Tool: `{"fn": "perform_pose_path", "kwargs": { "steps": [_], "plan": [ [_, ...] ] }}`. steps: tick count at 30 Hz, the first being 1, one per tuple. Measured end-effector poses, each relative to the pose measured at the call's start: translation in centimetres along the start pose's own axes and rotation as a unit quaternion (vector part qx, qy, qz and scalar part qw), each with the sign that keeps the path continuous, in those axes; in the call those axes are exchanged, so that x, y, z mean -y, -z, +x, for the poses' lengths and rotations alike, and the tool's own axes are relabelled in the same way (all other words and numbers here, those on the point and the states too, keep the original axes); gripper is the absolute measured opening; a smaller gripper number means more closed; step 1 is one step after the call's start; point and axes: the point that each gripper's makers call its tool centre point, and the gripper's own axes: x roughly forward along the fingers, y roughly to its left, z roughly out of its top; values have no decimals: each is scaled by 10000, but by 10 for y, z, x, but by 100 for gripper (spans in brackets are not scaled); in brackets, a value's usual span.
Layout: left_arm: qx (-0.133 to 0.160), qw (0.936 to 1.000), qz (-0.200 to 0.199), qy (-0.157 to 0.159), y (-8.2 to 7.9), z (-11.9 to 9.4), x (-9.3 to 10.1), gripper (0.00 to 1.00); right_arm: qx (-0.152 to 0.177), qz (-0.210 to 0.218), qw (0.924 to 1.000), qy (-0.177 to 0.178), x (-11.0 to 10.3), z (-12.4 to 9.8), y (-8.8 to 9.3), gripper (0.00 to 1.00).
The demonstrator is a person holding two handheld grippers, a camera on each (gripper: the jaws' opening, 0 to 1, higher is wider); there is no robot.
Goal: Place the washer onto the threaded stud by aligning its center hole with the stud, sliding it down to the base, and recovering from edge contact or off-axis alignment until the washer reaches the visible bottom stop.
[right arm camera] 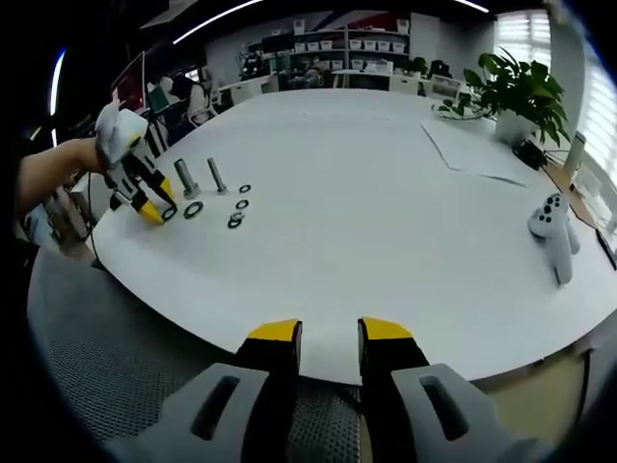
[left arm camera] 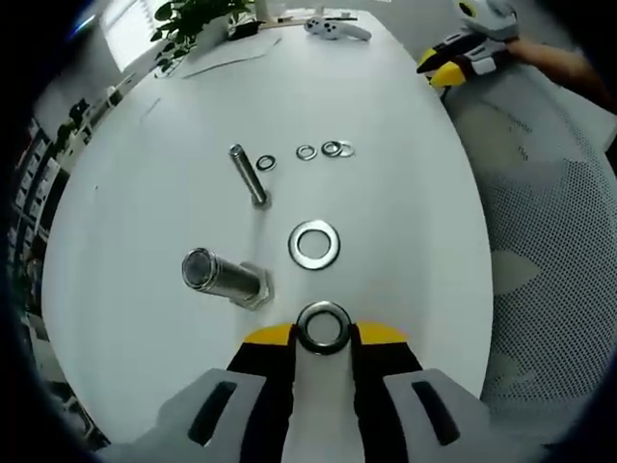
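Left gripper view: the left gripper (left arm camera: 323, 333) pinches a large washer (left arm camera: 323, 327) by its edges. Tilted over the big stud (left arm camera: 224, 277), it could catch the threads. Right gripper (right arm camera: 328, 338) jaws stand spread, idle.

The right gripper (right arm camera: 328, 333), jaws parted with nothing between them, hangs over the near edge of the white table (right arm camera: 386, 212), while at its far left edge the left gripper (right arm camera: 154, 207) holds a washer (right arm camera: 169, 213) beside two upright studs (right arm camera: 186, 177) and loose washers (right arm camera: 235, 220).
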Motion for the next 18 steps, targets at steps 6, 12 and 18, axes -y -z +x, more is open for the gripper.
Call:
{"fn": "perform_pose_path", "kwargs": {
  "steps": [6,12,18],
  "plan": [
    [134,9997,26,-214,1,-2,1,19,35,10,10000,-19,0,0,-1,26],
    [373,9979,-85,-518,2,-4,1,19,30,-5,10000,-34,-1,0,-1,26],
    [401,9972,-247,-583,3,-6,4,19,-10,-28,10000,-36,-1,0,1,26]
  ]
}}
